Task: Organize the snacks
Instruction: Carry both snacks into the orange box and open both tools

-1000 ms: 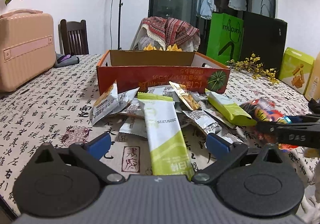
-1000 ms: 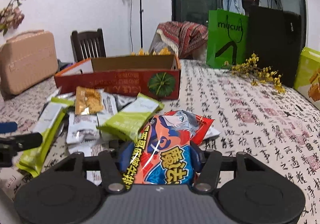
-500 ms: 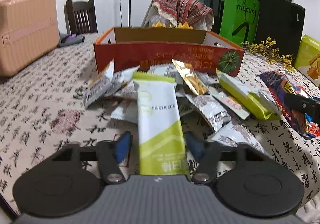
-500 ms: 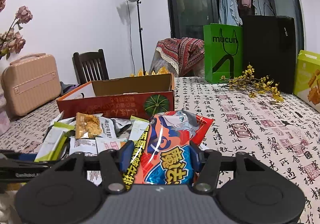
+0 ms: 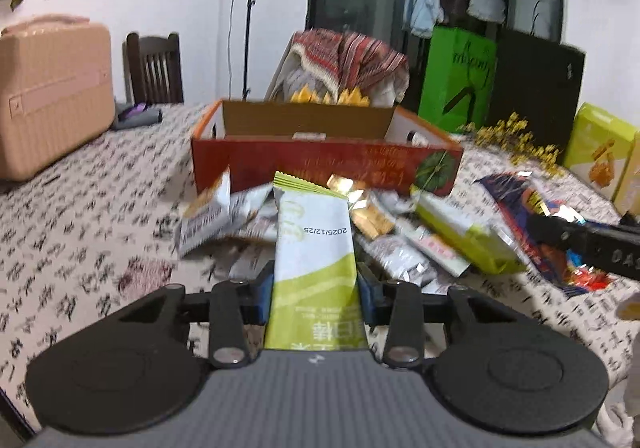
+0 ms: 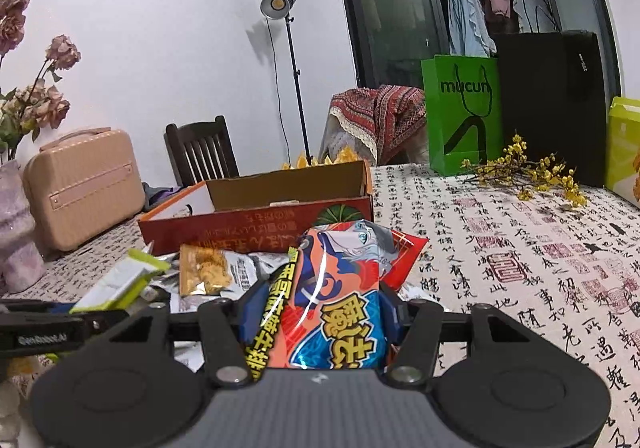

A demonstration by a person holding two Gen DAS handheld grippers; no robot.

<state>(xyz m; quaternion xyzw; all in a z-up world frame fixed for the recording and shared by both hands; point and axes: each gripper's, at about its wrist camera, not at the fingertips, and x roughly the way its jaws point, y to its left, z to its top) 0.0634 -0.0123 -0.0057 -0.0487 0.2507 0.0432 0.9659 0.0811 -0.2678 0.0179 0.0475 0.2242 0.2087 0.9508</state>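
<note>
My left gripper (image 5: 316, 298) is shut on a white and green snack bar (image 5: 314, 248) and holds it above the table, in front of the snack pile (image 5: 392, 236). My right gripper (image 6: 320, 312) is shut on a red and blue snack bag (image 6: 340, 296), lifted off the table. The open red cardboard box (image 5: 320, 164) stands behind the pile; it also shows in the right wrist view (image 6: 256, 220). The right gripper with its bag shows at the right edge of the left wrist view (image 5: 580, 244). The left gripper shows at the left of the right wrist view (image 6: 64, 328).
A pink suitcase (image 5: 48, 96) stands at the table's left, with a vase of dried flowers (image 6: 16, 224) near it. A green paper bag (image 6: 464, 116), a black bag (image 6: 552, 104), yellow flowers (image 6: 528, 172) and a yellow-green box (image 5: 600, 148) stand at the right. Chairs are behind the table.
My left gripper closed on the white and green bar and lifted it. My right gripper rose with the red and blue bag held in it.
</note>
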